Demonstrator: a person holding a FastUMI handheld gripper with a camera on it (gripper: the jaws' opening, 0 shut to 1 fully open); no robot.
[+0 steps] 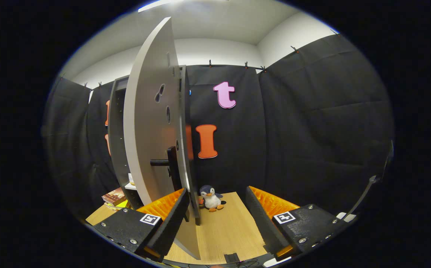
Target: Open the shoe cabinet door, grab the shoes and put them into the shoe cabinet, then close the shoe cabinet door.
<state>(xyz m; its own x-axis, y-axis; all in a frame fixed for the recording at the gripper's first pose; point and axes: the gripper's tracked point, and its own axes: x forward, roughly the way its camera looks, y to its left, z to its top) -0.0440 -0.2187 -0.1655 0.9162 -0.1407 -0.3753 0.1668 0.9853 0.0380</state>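
The grey shoe cabinet door (148,123) stands swung open and nearly edge-on to me, with a black handle (165,162) sticking out of its left face. Its free edge runs down between my fingers, close beside the left finger (171,219) and well apart from the right finger (264,219). My gripper (217,193) is open and holds nothing. The cabinet body (117,137) rises behind the door on the left, and a bit of a shelf (131,185) with a small item on it shows past the door.
A small plush penguin (211,198) sits on the wooden tabletop (230,227) just beyond my fingertips, by the black cloth wall. A stack of books (115,197) lies at the cabinet's foot, left of my left finger.
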